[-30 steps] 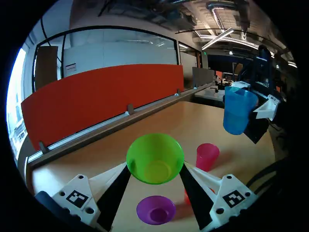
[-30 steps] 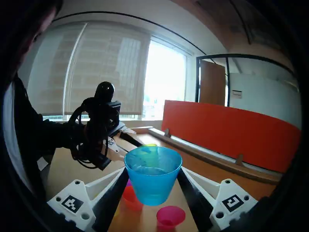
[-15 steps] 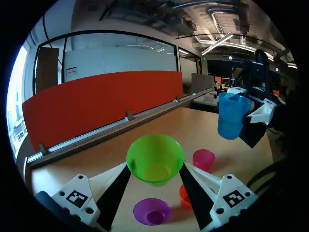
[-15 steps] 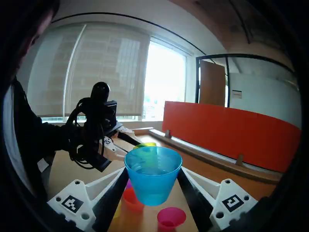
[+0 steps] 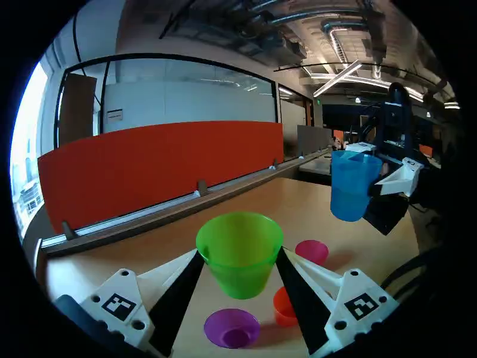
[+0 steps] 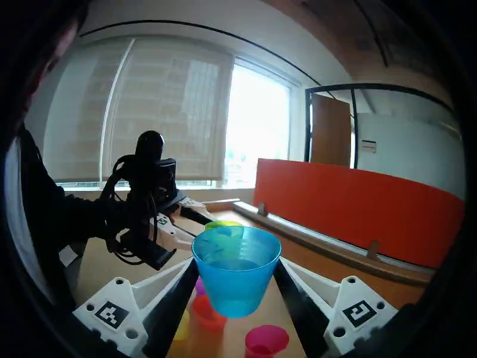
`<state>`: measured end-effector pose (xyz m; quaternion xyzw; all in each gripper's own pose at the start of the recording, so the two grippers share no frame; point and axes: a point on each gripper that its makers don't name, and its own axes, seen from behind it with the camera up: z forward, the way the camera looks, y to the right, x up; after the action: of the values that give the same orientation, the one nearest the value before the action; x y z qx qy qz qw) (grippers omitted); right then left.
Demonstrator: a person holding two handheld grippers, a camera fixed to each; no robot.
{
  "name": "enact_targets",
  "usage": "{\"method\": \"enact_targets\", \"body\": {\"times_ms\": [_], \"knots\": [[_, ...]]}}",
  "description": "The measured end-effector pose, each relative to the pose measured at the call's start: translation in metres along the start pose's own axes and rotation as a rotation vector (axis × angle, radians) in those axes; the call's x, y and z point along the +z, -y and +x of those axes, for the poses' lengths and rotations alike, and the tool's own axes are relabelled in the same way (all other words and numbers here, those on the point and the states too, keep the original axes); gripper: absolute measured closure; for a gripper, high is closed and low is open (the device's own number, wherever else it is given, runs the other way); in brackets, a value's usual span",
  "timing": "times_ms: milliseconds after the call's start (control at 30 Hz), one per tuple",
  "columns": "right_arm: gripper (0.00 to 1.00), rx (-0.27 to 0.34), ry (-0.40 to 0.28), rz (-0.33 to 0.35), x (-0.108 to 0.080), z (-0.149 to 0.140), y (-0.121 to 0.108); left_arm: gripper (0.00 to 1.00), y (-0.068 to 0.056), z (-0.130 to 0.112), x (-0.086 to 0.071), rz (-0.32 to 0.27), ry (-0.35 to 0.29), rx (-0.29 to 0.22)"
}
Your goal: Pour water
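Observation:
My left gripper [image 5: 238, 271] is shut on a green cup [image 5: 239, 252], held upright above the wooden table [image 5: 298, 203]. My right gripper [image 6: 236, 285] is shut on a blue cup [image 6: 236, 275] with water in it, also lifted clear of the table. In the left gripper view the blue cup [image 5: 353, 184] hangs to the upper right, with the right gripper [image 5: 390, 190] behind it. In the right gripper view the green cup's rim [image 6: 222, 225] shows just beyond the blue cup, with the left gripper [image 6: 179, 227] and a person's dark sleeve [image 6: 65, 215] at left.
On the table below stand a purple cup [image 5: 231, 327], an orange cup [image 5: 284, 305] and a pink cup [image 5: 312, 251]. The right gripper view shows the pink cup [image 6: 266, 340], an orange cup [image 6: 208, 311] and a yellow cup [image 6: 182, 325]. An orange partition [image 5: 161, 161] backs the table.
The left gripper has lifted and levelled the green cup, so I see its side rather than its inside. The blue cup has drifted closer to it and stands more upright.

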<state>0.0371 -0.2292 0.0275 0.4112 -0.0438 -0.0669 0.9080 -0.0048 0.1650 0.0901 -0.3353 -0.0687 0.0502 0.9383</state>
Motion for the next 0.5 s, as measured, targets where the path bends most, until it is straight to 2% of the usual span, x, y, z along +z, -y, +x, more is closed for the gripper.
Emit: {"method": "enact_targets", "body": {"times_ms": [500], "knots": [[0.12,-0.018,0.001,0.02,0.008,0.011,0.006,0.15,-0.007,0.004,-0.009,-0.011,-0.025,-0.005]]}}
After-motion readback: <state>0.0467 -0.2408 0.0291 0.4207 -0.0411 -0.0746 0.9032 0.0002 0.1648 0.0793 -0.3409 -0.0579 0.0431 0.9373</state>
